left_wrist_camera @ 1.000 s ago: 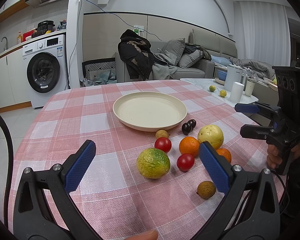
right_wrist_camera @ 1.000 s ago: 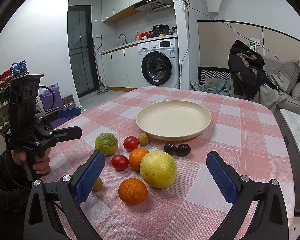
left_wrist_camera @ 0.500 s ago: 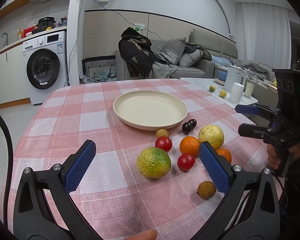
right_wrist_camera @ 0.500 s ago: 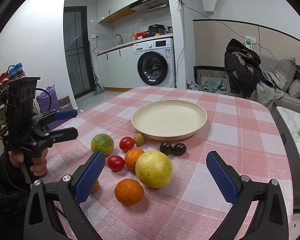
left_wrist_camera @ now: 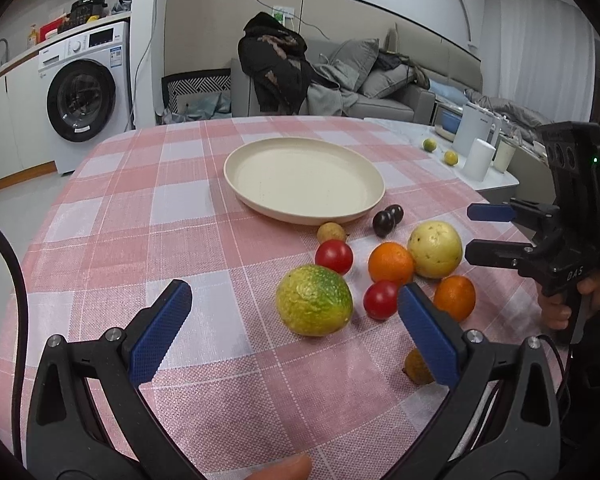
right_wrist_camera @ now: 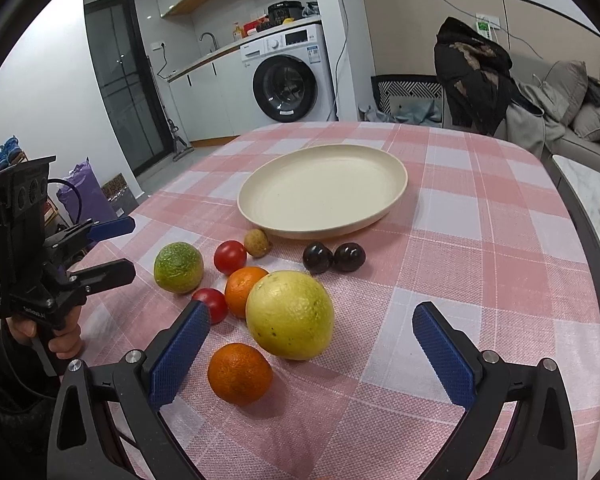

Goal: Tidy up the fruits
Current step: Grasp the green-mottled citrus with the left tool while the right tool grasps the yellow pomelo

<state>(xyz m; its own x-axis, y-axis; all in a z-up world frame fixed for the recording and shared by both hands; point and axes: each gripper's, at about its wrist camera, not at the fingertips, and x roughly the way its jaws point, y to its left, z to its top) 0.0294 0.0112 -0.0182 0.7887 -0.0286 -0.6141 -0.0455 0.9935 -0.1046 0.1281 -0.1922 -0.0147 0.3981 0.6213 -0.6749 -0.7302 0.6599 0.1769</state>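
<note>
Through my left wrist camera, my left tool (left_wrist_camera: 294,322) hangs over the checked worktop (left_wrist_camera: 140,240) with its blue pads spread wide and nothing between them. Just ahead of it lies the green-yellow citrus (left_wrist_camera: 314,300), with a red tomato (left_wrist_camera: 381,300) beside it, a second tomato (left_wrist_camera: 334,256) behind, an orange (left_wrist_camera: 391,262) touching the big yellow fruit (left_wrist_camera: 435,249), and another orange (left_wrist_camera: 454,298) nearer the right edge. A small brown fruit (left_wrist_camera: 417,367) sits partly hidden behind my right-hand pad, another brown one (left_wrist_camera: 331,233) lies close to the plate (left_wrist_camera: 304,181), and two dark plums (left_wrist_camera: 387,219) rest together just off its rim. The plate holds no fruit. At the far right my other tool (left_wrist_camera: 486,230) shows side-on, held in my hand (left_wrist_camera: 560,308), jaws parted and holding nothing. Through my right wrist camera, my right tool (right_wrist_camera: 312,342) is equally wide open and has hold of nothing, with the big yellow fruit (right_wrist_camera: 290,315) lying between its pads and the near orange (right_wrist_camera: 240,374) just left of it. The second orange (right_wrist_camera: 245,290), both tomatoes (right_wrist_camera: 230,257) (right_wrist_camera: 213,304), the green citrus (right_wrist_camera: 178,267) and the plums (right_wrist_camera: 334,257) lie beyond, short of the plate (right_wrist_camera: 323,196). My left tool (right_wrist_camera: 116,248) appears at the left edge, open, in my hand (right_wrist_camera: 64,336).
</note>
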